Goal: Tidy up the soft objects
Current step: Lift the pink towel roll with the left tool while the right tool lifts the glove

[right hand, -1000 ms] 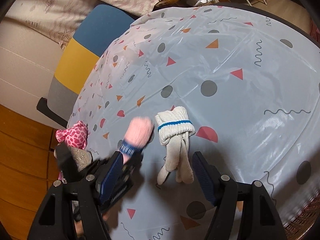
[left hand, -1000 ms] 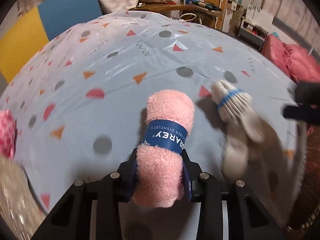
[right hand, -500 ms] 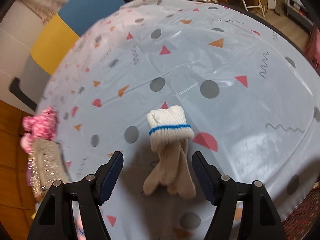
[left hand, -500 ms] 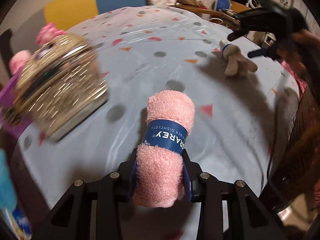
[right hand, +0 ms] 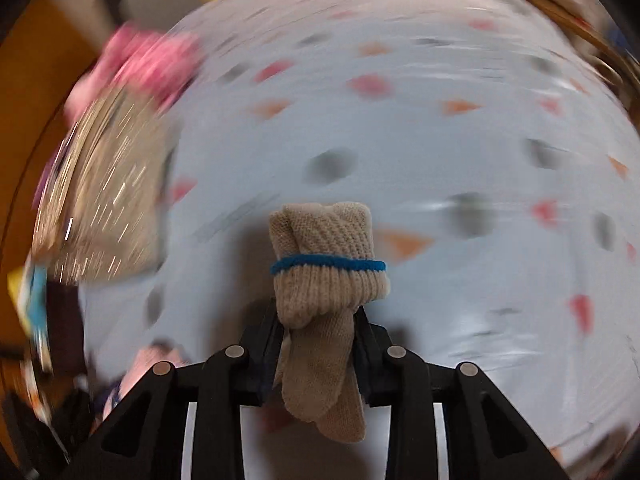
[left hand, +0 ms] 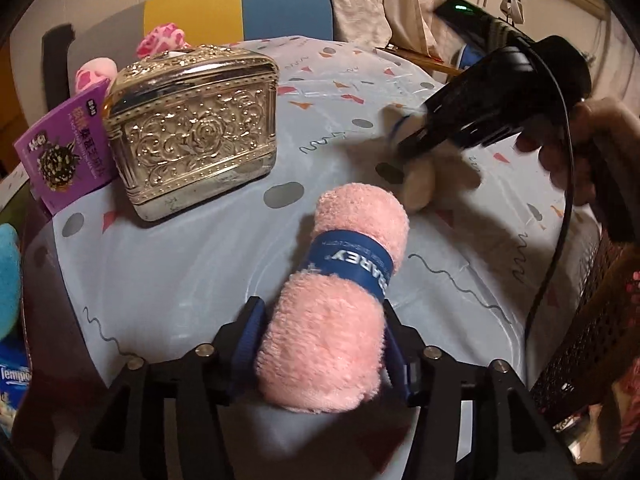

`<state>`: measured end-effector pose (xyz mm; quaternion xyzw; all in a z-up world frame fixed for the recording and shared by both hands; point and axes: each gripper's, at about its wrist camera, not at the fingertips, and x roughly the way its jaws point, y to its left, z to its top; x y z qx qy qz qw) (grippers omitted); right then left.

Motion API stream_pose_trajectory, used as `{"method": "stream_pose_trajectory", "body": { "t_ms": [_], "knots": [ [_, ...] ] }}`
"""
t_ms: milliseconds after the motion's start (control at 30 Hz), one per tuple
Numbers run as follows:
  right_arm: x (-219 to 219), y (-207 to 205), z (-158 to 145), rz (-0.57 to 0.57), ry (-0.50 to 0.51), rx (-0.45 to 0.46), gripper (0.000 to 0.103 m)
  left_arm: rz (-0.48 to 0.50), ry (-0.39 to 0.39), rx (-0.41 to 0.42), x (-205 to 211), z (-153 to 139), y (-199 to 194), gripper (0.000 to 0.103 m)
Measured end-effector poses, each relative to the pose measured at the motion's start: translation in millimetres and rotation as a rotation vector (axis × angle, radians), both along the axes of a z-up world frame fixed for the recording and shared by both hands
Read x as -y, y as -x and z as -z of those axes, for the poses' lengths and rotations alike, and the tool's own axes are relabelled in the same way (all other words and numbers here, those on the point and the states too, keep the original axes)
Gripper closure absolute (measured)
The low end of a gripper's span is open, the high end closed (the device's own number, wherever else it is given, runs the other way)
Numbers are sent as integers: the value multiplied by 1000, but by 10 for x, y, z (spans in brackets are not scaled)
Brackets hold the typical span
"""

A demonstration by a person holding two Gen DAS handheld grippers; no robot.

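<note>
While the left gripper points down at the table's patterned cloth, a rolled pink dishcloth with a blue paper band lies lengthwise between its fingers, near end in the gap, far end angled away to the right. Jaws have just been opening: the left pad stands off the pile with a visible gap. The right pad is at the roll's edge; contact cannot be told. The roll looks to rest on the cloth, in front and to the right of the embossed gilt box, well apart from it. In the right wrist view, the right gripper has just been closing, and its jaws pinch a beige knit glove bundle below its blue band. The cuffed end stands up beyond the fingertips and the loose glove fingers hang back between the gripper's fingers. The backdrop in this view is heavily smeared; the bundle and gripper are sharp. In the left wrist view, the bundle and the right gripper sit to the right of the gilt box, beyond the pink roll, and a person's hand is wrapped on the handle there, with a black cable trailing down. A purple printed packet leans just left of the gilt box, and a pink spotted plush shows behind it. A chair back in yellow and blue stands further behind.
</note>
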<state>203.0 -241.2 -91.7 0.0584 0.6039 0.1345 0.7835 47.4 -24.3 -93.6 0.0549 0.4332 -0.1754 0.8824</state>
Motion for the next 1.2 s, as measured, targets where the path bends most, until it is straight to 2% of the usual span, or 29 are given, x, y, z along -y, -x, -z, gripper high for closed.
{"method": "stream_pose_trajectory", "body": {
  "t_ms": [33, 100, 133, 233, 333, 433, 700, 867, 1067, 1100, 1133, 1167, 1200],
  "knots": [
    [-103, 21, 56, -30, 17, -10, 70, -4, -2, 0, 5, 0, 1, 44],
    [-233, 75, 49, -66, 100, 42, 69, -8, 15, 1, -3, 2, 10, 41],
    [-244, 92, 65, -70, 109, 51, 69, -9, 26, 5, -10, 8, 22, 36],
    [-195, 135, 92, -67, 89, 69, 69, 16, 27, 13, 87, 55, 16, 18],
    [-115, 164, 126, -64, 78, 80, 69, 14, -13, 28, 174, 79, 57, 7],
    [-166, 199, 118, -92, 120, 106, 69, 24, -16, 11, 236, 75, 9, 2],
    [-122, 180, 94, -89, 112, 111, 69, -15, -66, -21, 310, 45, -139, 2],
    [-155, 114, 106, -68, 83, 96, 68, -32, -92, -7, 310, 13, -134, 2],
    [-116, 55, 83, -74, 89, 94, 69, -29, -91, -14, 353, 19, -184, 3],
    [-122, 43, 61, -77, 96, 96, 69, -27, -91, -14, 368, 18, -198, 9],
    [-128, 44, 57, -82, 102, 98, 69, -26, -93, -15, 392, 27, -221, 25],
    [-159, 46, 52, -85, 111, 101, 70, -22, -84, -21, 399, 31, -235, 29],
    [-180, 65, 33, -93, 125, 105, 71, -23, -70, -18, 399, 19, -241, 41]
  ]
}}
